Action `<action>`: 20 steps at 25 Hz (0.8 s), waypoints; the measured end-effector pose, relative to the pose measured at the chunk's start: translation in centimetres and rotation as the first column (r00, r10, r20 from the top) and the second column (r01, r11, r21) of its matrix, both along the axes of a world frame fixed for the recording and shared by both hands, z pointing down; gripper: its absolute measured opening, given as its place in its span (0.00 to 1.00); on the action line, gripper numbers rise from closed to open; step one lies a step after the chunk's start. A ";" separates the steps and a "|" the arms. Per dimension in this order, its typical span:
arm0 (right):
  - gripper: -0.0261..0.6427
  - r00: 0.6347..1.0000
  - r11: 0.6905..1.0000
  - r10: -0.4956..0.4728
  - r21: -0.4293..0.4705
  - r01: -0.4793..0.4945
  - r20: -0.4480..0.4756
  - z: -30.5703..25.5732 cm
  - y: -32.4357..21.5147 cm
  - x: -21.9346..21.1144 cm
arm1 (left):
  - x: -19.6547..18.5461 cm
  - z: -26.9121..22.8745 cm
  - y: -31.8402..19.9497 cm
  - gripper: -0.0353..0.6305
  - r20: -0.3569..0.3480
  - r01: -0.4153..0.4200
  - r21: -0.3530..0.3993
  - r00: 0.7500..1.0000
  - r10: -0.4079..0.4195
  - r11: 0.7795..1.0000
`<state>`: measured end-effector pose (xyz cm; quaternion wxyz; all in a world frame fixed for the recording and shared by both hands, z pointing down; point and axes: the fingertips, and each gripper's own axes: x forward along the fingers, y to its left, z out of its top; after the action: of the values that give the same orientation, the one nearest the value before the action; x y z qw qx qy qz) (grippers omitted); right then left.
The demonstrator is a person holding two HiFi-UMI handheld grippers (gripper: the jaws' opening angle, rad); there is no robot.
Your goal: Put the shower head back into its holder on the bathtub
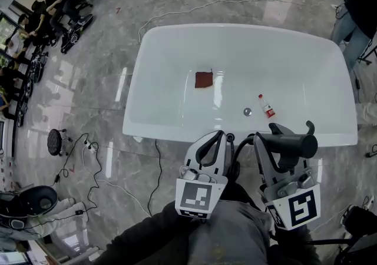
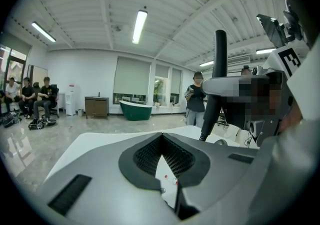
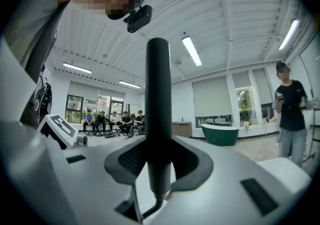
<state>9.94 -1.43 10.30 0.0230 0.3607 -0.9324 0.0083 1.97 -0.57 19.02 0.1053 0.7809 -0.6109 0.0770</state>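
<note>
At the lower middle of the head view, the left claw [image 1: 221,135] and the right claw [image 1: 274,143] cover a stretch of the bathtub's [image 1: 153,129] near rim; what is fitted there cannot be told. The shower head [image 1: 294,143] hides the right claw's tips. The bottle [image 1: 266,106] in the tub is too small to read. The seated people [image 1: 47,5] at upper left and the standing person [image 1: 355,13] at upper right are cut by the frame edges. In the right gripper view, the hose [image 3: 152,208] drops behind the claw body at the bottom centre.
</note>
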 end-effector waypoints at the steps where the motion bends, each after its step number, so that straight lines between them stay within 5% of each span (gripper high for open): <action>1: 0.23 1.000 1.000 -0.009 -0.005 0.009 0.002 0.1 -0.5 0.1 | 0.1 0.1 -0.5 0.06 0.004 0.008 -0.006 1.000 -0.008 1.000; 12: 0.23 0.996 0.994 -0.086 0.067 0.085 0.006 -3.1 -3.5 -1.6 | -1.8 0.5 -3.3 0.06 -0.008 0.091 -0.008 0.996 -0.091 0.996; 20: 0.23 1.000 0.987 0.007 0.161 -0.004 -0.015 -5.6 -4.7 -4.1 | -4.1 -1.5 -5.8 0.06 -0.027 0.003 0.075 1.000 -0.001 0.997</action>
<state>5.86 -6.11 4.67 0.0012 0.3639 -0.9288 -0.0699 -2.14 -6.36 17.53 0.0843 0.7846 -0.6128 0.0435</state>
